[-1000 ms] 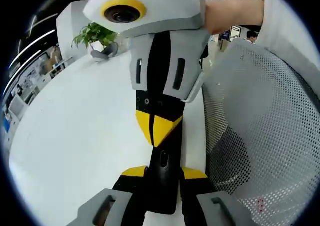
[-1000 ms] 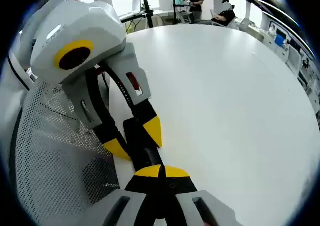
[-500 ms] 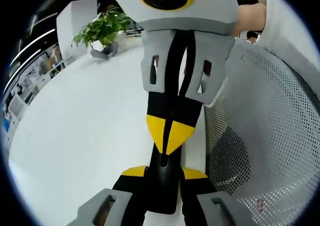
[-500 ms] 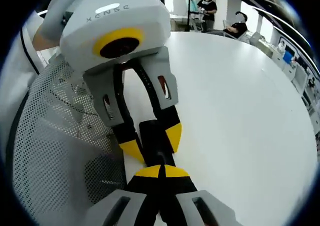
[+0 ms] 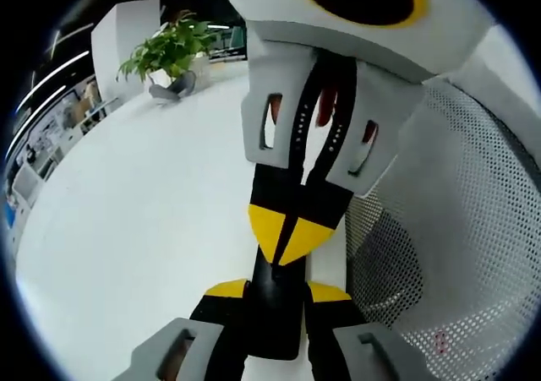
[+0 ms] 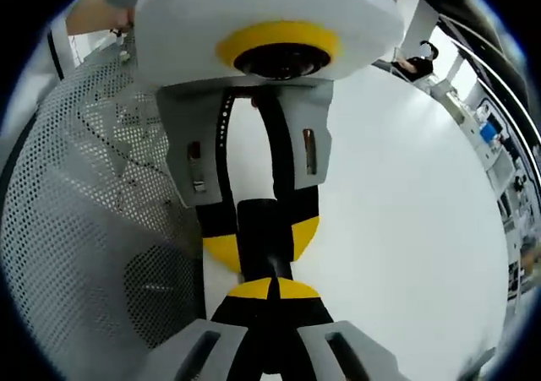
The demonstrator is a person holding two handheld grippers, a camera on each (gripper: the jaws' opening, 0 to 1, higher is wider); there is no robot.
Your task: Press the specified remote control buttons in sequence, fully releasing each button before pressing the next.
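Black remote (image 5: 275, 301), slim and long, clamped between the yellow-tipped jaws of the left tongs (image 5: 275, 292) in the left gripper view, held above the white surface (image 5: 135, 229).
- Right tongs (image 5: 286, 239): enter from above, jaws pinched narrow with yellow tips together, the point resting on or just over the remote's upper face; contact cannot be confirmed.
- Potted plant (image 5: 165, 51): far edge of the surface, well apart.
- Mesh chair back (image 5: 448, 229): white, beside the surface edge.

Right gripper view:
- Right tongs (image 6: 272, 290): tips together over the remote (image 6: 264, 237); nothing gripped.
- Left tongs (image 6: 264, 250): opposite, jaws flanking the remote's body and holding it.
- Surface (image 6: 406, 212), mesh chair back (image 6: 93, 212).

Step in hand, judged: 1 button press. Advice: keep the holding tongs steady, push straight down on the 1 button, then lift fully clear before the next.

Change from 0.5 s ago: the 2 tongs have drawn closer and more directly facing; the right tip has crept slightly down the remote.
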